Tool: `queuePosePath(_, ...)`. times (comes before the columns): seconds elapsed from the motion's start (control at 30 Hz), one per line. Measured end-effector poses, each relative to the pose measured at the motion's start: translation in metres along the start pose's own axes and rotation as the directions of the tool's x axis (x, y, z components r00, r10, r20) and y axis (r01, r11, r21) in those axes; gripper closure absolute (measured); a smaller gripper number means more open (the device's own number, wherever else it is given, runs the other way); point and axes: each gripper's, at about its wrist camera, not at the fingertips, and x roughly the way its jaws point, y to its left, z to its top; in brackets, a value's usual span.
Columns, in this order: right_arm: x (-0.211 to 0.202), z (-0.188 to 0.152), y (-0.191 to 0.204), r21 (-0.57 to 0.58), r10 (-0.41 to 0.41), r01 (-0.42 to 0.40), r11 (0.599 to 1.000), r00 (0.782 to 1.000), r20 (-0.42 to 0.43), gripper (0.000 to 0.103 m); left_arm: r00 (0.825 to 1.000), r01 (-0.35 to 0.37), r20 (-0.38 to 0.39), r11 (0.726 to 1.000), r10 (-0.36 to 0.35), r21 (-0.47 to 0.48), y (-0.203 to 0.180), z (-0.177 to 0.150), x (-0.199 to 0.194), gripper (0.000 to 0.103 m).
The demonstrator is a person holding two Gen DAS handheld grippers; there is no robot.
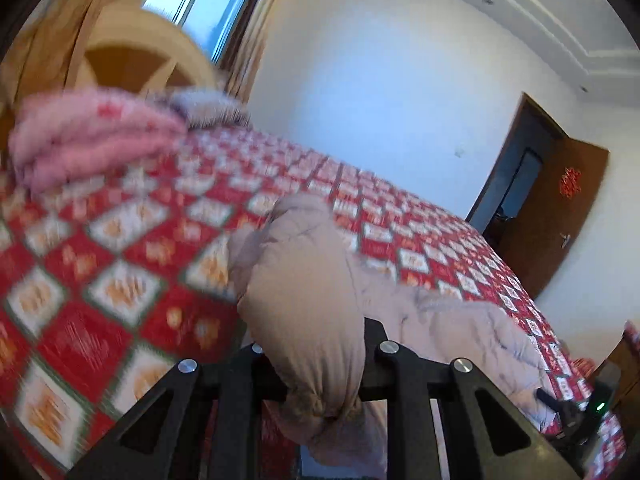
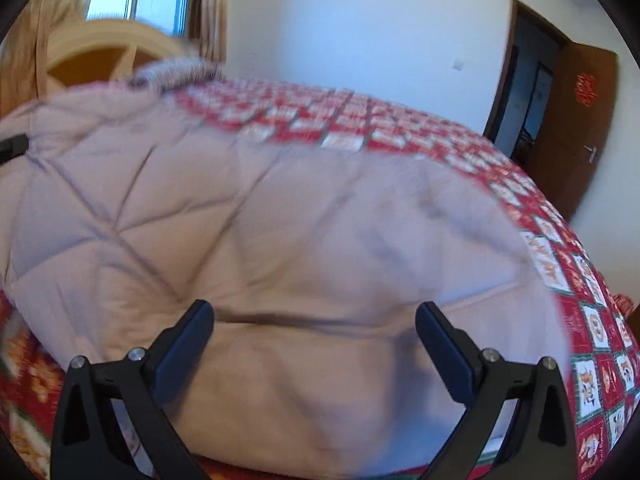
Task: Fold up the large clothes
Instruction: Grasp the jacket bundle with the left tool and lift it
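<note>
Pinching a bunched sleeve of the beige puffer coat (image 1: 308, 300) in my left tongs (image 1: 316, 364), I lift it to fold. My right tongs (image 2: 314, 344) stand apart above the coat's body, which lies on the bed (image 2: 592, 384).

This is a bedroom in a home. A wide bed (image 1: 132, 248) under a red-and-white patterned cover fills most of both views, with a curved wooden headboard (image 1: 132, 60) at its far end, a curtained window (image 1: 208, 4) behind that, and a pink quilt (image 1: 88, 136) folded near the head. Plain white walls (image 1: 380, 100) and a brown wooden door (image 1: 560, 216) standing open, a red ornament (image 1: 570, 182) on it, complete the room.
</note>
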Motion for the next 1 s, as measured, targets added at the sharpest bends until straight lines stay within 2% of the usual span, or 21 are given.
queuePosePath(0.07,-0.016,0.003,-0.033,0.067,-0.026,0.023,0.997,0.999,0.041,0.0,0.999,0.027,0.03,0.999,-0.028,0.047,-0.026,0.011,-0.008,0.084)
queuePosePath(0.13,-0.019,0.007,-0.069,0.135,-0.081,0.074,0.988,0.996,0.045,0.0,0.997,0.053,0.05,0.995,-0.057,0.082,-0.054,0.016,-0.01,0.084)
queuePosePath(0.23,-0.013,0.002,-0.127,0.23,-0.173,0.168,0.959,0.985,0.005,0.0,0.99,0.109,0.066,0.979,-0.122,0.173,-0.113,0.015,-0.01,0.084)
queuePosePath(0.3,-0.01,-0.006,-0.166,0.282,-0.229,0.227,0.932,0.973,-0.026,0.0,0.983,0.157,0.057,0.953,-0.177,0.259,-0.158,0.01,-0.006,0.084)
queuePosePath(0.4,-0.017,-0.02,-0.205,0.329,-0.283,0.286,0.9,0.957,-0.057,0.0,0.963,0.247,0.005,0.896,-0.268,0.369,-0.225,-0.008,0.0,0.084)
queuePosePath(0.5,-0.033,-0.038,-0.233,0.366,-0.319,0.324,0.872,0.945,-0.077,0.0,0.945,0.317,-0.085,0.817,-0.317,0.482,-0.289,-0.043,0.022,0.084)
queuePosePath(0.53,-0.035,-0.046,-0.244,0.379,-0.327,0.335,0.862,0.941,-0.088,0.0,0.94,0.333,-0.111,0.8,-0.323,0.498,-0.3,-0.052,0.027,0.084)
queuePosePath(0.6,-0.038,-0.057,-0.257,0.393,-0.338,0.351,0.85,0.936,-0.104,0.0,0.928,0.37,-0.191,0.743,-0.319,0.558,-0.33,-0.086,0.046,0.084)
queuePosePath(0.63,-0.039,-0.065,-0.264,0.401,-0.343,0.359,0.843,0.932,-0.115,0.0,0.926,0.375,-0.21,0.727,-0.312,0.575,-0.338,-0.098,0.051,0.084)
queuePosePath(0.7,-0.039,-0.076,-0.274,0.417,-0.339,0.363,0.833,0.931,-0.133,0.0,0.914,0.406,-0.294,0.67,-0.28,0.622,-0.354,-0.134,0.069,0.084)
queuePosePath(0.77,-0.038,-0.085,-0.281,0.427,-0.337,0.369,0.825,0.929,-0.152,0.0,0.916,0.401,-0.318,0.624,-0.246,0.671,-0.363,-0.159,0.075,0.083)
queuePosePath(0.8,-0.036,-0.089,-0.284,0.433,-0.333,0.369,0.823,0.929,-0.158,0.0,0.924,0.381,-0.305,0.598,-0.229,0.705,-0.367,-0.169,0.073,0.082)
queuePosePath(0.83,-0.034,-0.091,-0.286,0.438,-0.327,0.366,0.821,0.931,-0.164,0.0,0.931,0.366,-0.291,0.585,-0.222,0.723,-0.371,-0.173,0.07,0.079)
queuePosePath(0.87,-0.032,-0.093,-0.287,0.444,-0.319,0.362,0.82,0.932,-0.171,0.0,0.934,0.357,-0.283,0.567,-0.218,0.742,-0.373,-0.177,0.065,0.069)
queuePosePath(0.9,-0.03,-0.094,-0.289,0.446,-0.315,0.36,0.82,0.933,-0.173,0.0,0.932,0.361,-0.284,0.556,-0.223,0.749,-0.377,-0.178,0.06,0.053)
queuePosePath(1.0,-0.025,-0.096,-0.286,0.437,-0.31,0.357,0.826,0.934,-0.176,0.0,0.935,0.342,-0.227,0.517,-0.274,0.785,-0.388,-0.172,0.028,0.025)
